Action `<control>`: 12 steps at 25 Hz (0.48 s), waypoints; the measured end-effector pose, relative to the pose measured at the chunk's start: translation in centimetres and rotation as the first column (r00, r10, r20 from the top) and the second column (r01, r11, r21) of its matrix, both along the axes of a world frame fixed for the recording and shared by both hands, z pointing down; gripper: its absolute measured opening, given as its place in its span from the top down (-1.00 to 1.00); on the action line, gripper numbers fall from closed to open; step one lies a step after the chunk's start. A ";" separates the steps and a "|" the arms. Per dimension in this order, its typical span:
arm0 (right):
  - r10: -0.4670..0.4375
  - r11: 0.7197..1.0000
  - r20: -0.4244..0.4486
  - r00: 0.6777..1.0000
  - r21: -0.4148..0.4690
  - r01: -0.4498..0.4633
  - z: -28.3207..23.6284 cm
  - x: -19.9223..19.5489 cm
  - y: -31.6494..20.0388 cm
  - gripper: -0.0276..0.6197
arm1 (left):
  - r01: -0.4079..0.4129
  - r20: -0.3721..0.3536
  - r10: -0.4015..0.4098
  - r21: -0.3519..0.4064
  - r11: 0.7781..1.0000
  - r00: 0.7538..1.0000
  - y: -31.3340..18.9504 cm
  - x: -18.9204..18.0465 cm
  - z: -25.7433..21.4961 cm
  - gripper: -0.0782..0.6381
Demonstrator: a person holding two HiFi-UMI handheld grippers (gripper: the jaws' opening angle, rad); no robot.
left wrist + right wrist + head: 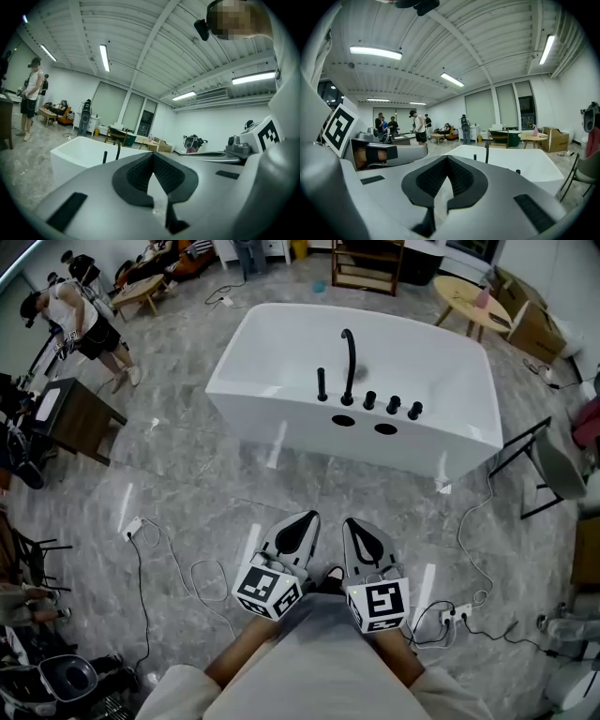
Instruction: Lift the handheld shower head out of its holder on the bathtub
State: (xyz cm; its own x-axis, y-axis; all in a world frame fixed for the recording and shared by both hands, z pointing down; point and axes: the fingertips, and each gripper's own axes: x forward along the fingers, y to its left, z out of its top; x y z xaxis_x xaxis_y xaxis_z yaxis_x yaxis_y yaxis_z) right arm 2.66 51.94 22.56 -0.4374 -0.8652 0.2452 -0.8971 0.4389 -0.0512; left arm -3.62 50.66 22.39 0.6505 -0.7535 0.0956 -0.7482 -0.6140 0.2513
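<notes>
Plainly clenched on nothing, the jaws of the left gripper (152,155) and right gripper (447,160) wait well apart from the tub (281,427). On its rim the slim black shower head (322,383) stands upright beside the spout (349,357). It looks rigid, light and slick, best pinched mid-shaft; only the head view shows the knobs (392,405), and only the gripper views show the pads meeting.
</notes>
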 end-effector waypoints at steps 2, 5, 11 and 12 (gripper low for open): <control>0.018 1.000 0.030 0.999 0.003 -0.018 -0.2 0.6 -0.2 0.86 | -0.006 0.004 0.006 0.003 1.000 1.000 -0.1 0.4 0.0 0.77; 0.035 0.999 0.084 0.996 -0.006 -0.034 -0.2 0.9 -0.8 0.86 | -0.010 0.010 0.010 -0.001 1.000 1.000 -0.4 0.5 0.1 0.77; 0.015 0.999 0.101 0.995 -0.040 -0.011 0.6 0.4 -1.7 0.86 | -0.009 0.010 0.010 -0.027 1.000 1.000 -1.3 0.7 0.7 0.77; 0.012 0.999 0.099 0.995 -0.045 -0.008 0.8 0.3 -2.0 0.85 | -0.012 0.008 0.012 -0.027 1.000 1.000 -1.6 0.7 0.8 0.77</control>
State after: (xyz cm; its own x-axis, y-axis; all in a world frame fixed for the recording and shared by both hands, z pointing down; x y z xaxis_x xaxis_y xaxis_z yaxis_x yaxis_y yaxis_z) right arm 2.93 49.95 23.35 -0.4529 -0.8589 0.2391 -0.8909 0.4253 -0.1594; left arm -2.97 49.05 23.22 0.6583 -0.7429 0.1209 -0.7431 -0.6159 0.2619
